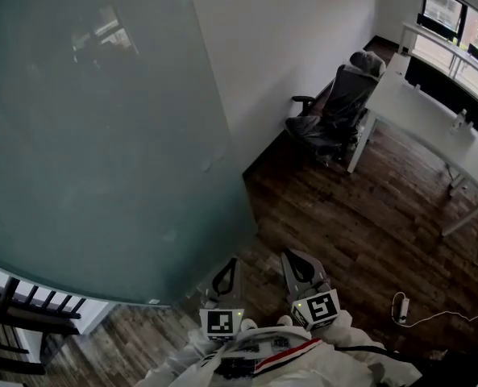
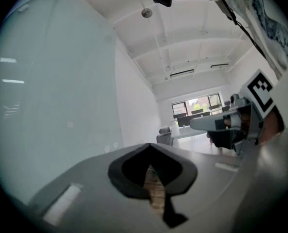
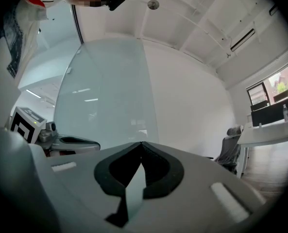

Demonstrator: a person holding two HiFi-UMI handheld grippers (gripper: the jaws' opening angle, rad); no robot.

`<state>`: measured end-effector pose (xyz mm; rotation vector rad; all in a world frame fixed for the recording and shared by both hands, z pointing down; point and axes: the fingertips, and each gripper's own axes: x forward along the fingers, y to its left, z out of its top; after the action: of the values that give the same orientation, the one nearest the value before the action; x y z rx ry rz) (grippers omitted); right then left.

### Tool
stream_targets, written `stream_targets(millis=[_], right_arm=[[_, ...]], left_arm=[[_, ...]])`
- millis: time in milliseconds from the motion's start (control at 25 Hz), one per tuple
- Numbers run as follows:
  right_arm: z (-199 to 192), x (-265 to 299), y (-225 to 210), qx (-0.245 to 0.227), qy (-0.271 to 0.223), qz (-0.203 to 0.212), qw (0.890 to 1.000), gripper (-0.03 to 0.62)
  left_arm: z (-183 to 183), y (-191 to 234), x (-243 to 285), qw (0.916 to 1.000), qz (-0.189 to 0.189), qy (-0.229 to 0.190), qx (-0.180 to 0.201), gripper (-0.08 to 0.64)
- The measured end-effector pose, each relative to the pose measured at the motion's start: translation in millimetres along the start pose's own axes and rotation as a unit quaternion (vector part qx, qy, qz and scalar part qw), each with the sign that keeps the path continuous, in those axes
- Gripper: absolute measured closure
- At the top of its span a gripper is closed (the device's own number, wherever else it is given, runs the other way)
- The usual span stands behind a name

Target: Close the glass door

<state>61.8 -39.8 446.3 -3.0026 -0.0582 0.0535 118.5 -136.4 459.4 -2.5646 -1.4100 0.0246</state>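
The frosted glass door [image 1: 101,135] fills the left of the head view; its free edge runs down to the floor near my grippers. My left gripper [image 1: 230,264] and right gripper [image 1: 290,258] are held side by side low in that view, just right of the door's lower edge and not touching it. Both are shut with nothing between the jaws. In the left gripper view the glass door [image 2: 56,96] stands to the left of the shut left gripper [image 2: 150,145]. In the right gripper view the door [image 3: 110,101] is straight ahead of the shut right gripper [image 3: 142,143].
A white wall [image 1: 279,47] runs back behind the door. A black office chair [image 1: 339,103] and a long white desk [image 1: 432,111] stand at the far right. A power strip with a cable [image 1: 401,306] lies on the wooden floor. A dark railing [image 1: 21,313] shows at lower left.
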Motion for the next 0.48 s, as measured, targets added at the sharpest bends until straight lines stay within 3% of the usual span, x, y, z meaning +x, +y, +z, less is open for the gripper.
stream_targets(millis=[240, 480], right_arm=[[11, -43, -60, -0.004, -0.006, -0.056, 0.998, 0.588], [22, -93, -114, 0.0, -0.017, -0.143, 0.99, 0.588]], left_arm=[[26, -63, 35, 0.9985, -0.051, -0.019, 0.007, 0.557], [48, -126, 71, 0.9895, -0.137, -0.042, 0.021, 0.557]])
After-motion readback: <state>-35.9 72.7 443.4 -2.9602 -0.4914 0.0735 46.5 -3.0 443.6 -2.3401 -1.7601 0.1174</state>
